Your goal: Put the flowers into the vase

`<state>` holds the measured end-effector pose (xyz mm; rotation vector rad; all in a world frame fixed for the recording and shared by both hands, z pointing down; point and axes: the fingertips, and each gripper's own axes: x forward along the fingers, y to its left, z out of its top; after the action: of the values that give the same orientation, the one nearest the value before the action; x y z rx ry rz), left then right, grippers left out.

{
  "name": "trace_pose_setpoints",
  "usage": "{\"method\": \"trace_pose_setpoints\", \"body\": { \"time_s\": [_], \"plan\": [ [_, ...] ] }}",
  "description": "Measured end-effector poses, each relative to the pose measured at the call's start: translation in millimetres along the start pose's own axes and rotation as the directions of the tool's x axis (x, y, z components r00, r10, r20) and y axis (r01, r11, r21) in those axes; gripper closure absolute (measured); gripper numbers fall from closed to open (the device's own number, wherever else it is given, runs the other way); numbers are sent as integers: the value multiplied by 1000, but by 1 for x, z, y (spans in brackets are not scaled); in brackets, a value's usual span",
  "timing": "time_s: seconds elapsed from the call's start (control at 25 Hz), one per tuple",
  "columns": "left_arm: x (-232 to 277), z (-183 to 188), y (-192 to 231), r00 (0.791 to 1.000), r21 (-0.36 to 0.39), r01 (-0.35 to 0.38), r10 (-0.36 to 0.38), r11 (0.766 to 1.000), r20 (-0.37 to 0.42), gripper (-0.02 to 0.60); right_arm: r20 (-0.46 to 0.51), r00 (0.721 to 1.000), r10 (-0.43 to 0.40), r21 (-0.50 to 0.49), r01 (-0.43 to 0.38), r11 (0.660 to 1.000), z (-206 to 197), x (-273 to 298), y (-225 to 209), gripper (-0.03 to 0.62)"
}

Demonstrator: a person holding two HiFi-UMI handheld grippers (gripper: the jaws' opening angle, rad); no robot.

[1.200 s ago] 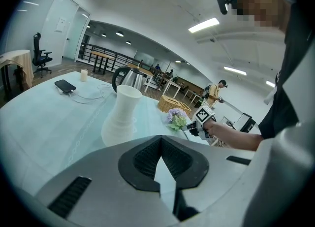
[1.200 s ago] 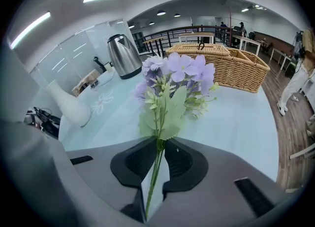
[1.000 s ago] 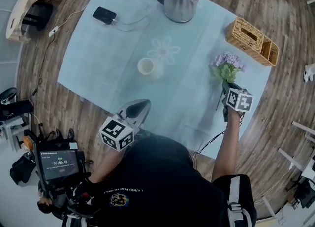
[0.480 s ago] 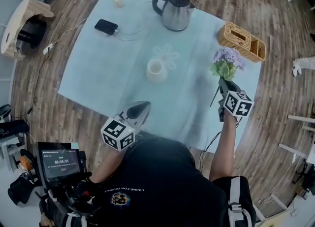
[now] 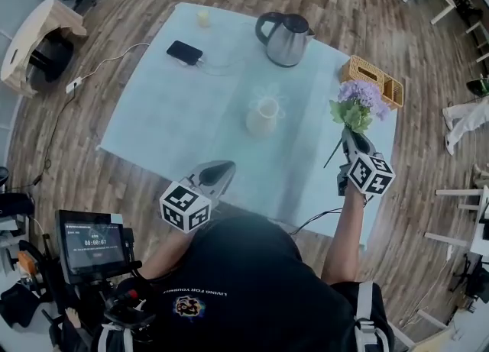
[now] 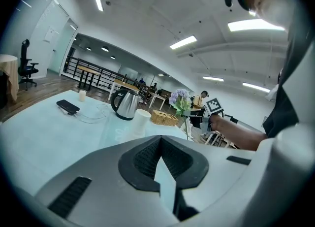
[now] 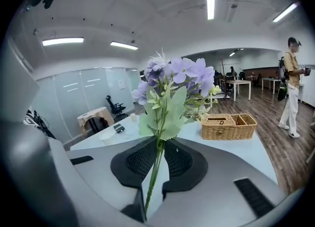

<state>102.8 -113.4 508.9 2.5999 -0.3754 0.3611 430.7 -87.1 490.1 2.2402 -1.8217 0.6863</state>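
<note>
A bunch of purple flowers (image 5: 356,103) with green leaves stands upright over the table's right side. My right gripper (image 5: 352,142) is shut on its thin stem (image 7: 156,168), and the blooms (image 7: 176,84) rise just in front of the jaws. The white vase (image 5: 263,116) stands upright near the middle of the pale blue table (image 5: 168,114), left of the flowers and apart from them. My left gripper (image 5: 216,174) hovers by the table's near edge, shut with nothing in it. From the left gripper view the vase (image 6: 142,121) sits ahead, with the flowers (image 6: 180,101) to its right.
A steel kettle (image 5: 286,37) stands at the back of the table. A wicker basket (image 5: 372,81) sits at the right corner. A black phone (image 5: 185,52) on a cable and a small candle (image 5: 203,17) lie at the back left. A person (image 7: 292,90) stands far right.
My right gripper has lifted the flowers higher above the table and a little nearer the vase. My left gripper has shifted slightly along the near edge.
</note>
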Motion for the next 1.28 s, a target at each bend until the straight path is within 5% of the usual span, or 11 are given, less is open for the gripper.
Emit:
{"method": "trace_pose_setpoints", "body": {
  "time_s": [0.28, 0.6, 1.28],
  "plan": [
    [-22, -6, 12, 999, 7, 14, -14, 1000, 33, 574, 153, 988, 37, -50, -29, 998, 31, -10, 49, 539],
    [-20, -2, 14, 999, -5, 4, -4, 1000, 50, 574, 340, 937, 78, -134, -34, 990, 82, -16, 70, 539],
    [-38, -2, 44, 989, -58, -97, 103, 994, 109, 574, 489, 833, 259, -327, -100, 940, 136, 5, 142, 539]
  ]
}}
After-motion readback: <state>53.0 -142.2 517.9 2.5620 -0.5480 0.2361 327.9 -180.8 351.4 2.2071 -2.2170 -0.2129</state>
